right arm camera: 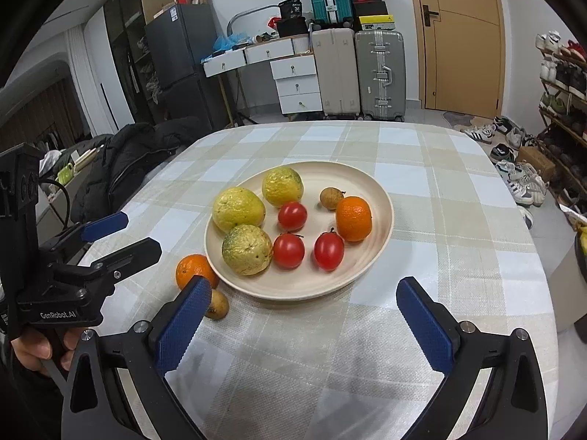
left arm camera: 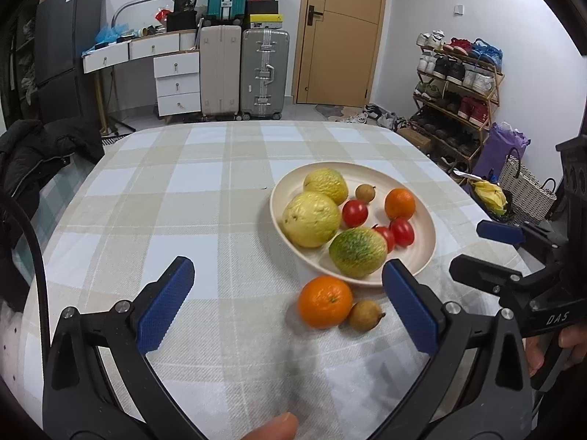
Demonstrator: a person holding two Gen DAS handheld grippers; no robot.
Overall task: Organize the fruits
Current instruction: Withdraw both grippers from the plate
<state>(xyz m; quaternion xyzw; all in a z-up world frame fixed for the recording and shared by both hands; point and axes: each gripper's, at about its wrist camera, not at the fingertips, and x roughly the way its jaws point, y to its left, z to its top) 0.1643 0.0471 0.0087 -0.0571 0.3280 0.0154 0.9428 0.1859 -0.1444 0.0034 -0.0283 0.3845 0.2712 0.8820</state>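
left to right on a checked tablecloth [left arm camera: 154,198]: the left gripper [left arm camera: 290,304] hangs with jaws spread wide, gripping nothing. between its blue pads [left arm camera: 165,308] an orange [left arm camera: 324,301] and a small brown fruit [left arm camera: 365,315] lie touching, just off the cream plate [left arm camera: 422,253]. the plate holds three yellow-green fruits, three tomatoes, another orange and a brown fruit. the right gripper [right arm camera: 304,319] likewise gapes empty.

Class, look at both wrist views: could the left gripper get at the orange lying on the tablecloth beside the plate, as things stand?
Probably yes. The left gripper is open and empty, and the orange lies on the cloth between and just ahead of its fingers. Only the small brown fruit touching it and the plate rim crowd the grip.
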